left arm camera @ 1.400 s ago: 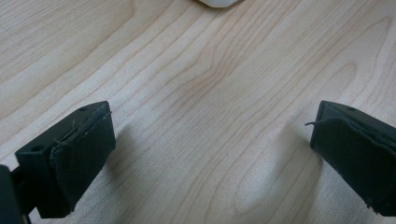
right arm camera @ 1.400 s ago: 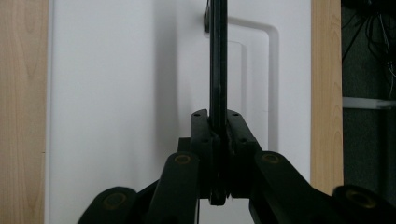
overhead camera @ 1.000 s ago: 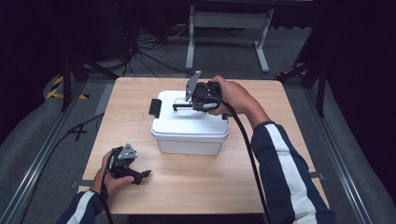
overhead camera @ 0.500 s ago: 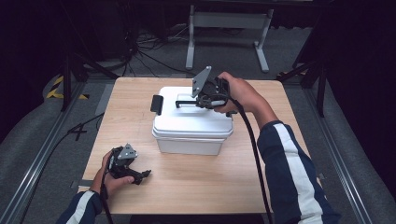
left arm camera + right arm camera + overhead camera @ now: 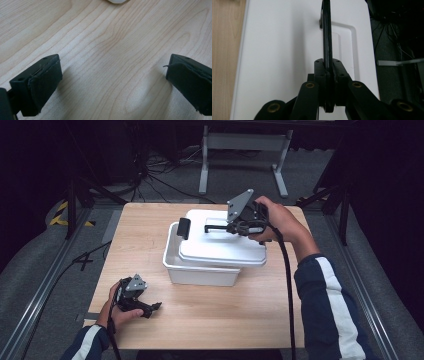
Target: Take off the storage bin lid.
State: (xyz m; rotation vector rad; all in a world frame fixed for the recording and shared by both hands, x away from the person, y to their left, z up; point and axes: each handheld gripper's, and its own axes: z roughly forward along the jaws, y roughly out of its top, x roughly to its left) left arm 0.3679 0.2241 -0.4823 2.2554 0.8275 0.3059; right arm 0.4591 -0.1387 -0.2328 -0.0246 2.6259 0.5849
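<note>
right gripper [image 5: 231, 226]: jaws clamped tight on the black handle [image 5: 326, 37] of the white lid [image 5: 220, 245]
lid: was seated on the white box [image 5: 200, 270] earlier; now lifted, tilted, shifted toward the right, box's left rim exposed
black latch [image 5: 184, 227]: at the lid's left edge
left gripper [image 5: 150, 308]: unchanged, near table [image 5: 150, 220] corner, jaws wide apart, holding nothing, bare wood between

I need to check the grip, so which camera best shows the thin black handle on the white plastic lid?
The right gripper view: the thin black handle is clamped edge-on in the right claw. The high view shows it small; the left gripper view shows wooden table.
</note>
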